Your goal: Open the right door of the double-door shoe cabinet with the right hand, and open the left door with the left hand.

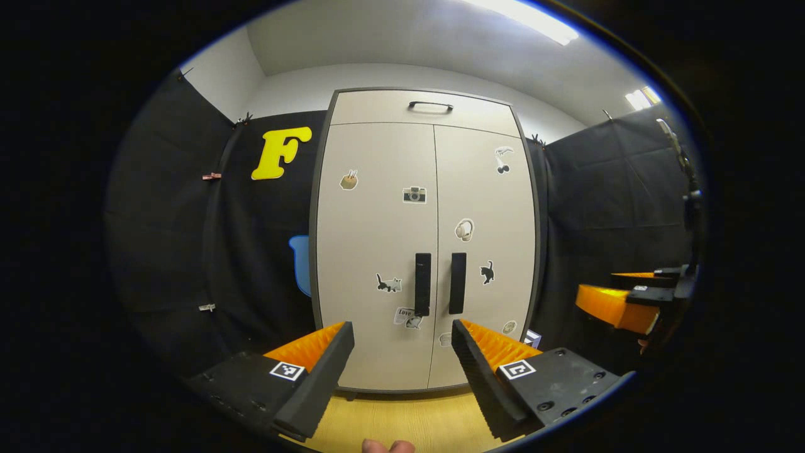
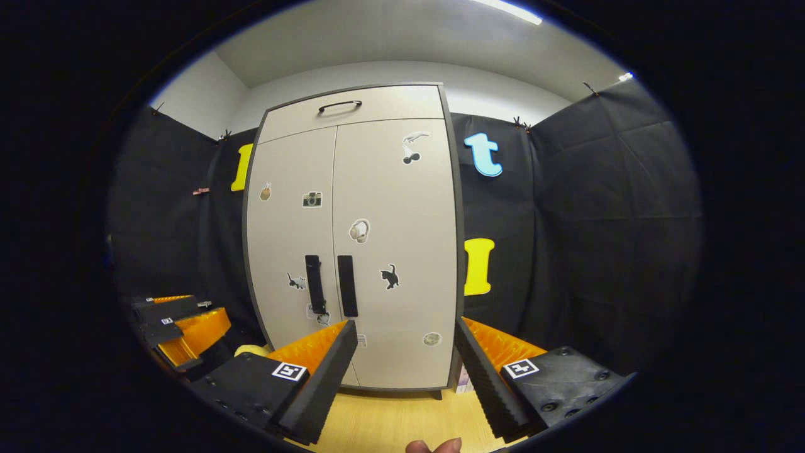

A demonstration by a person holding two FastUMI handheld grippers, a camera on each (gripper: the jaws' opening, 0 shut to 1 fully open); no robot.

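A tall beige shoe cabinet (image 1: pixel 377 251) stands ahead with both doors closed and several stickers on them. Two black vertical handles sit side by side at the middle seam: the left door's handle (image 1: pixel 422 284) and the right door's handle (image 1: pixel 457 283). In the right gripper view the same handles appear at left door handle (image 2: pixel 314 284) and right door handle (image 2: pixel 347 285). My left gripper (image 1: pixel 402 330) is open, some way short of the doors, aimed near the handles. My right gripper (image 2: pixel 405 330) is open too, pointing at the right door (image 2: pixel 396 251). The right gripper (image 1: pixel 619 296) also shows at the right edge of the left gripper view.
A drawer front with a black handle (image 1: pixel 430 106) tops the cabinet. Black cloth walls close in on both sides. A wooden floor (image 1: pixel 390 421) lies below the cabinet. Fingertips of a hand (image 1: pixel 388 446) show at the bottom edge.
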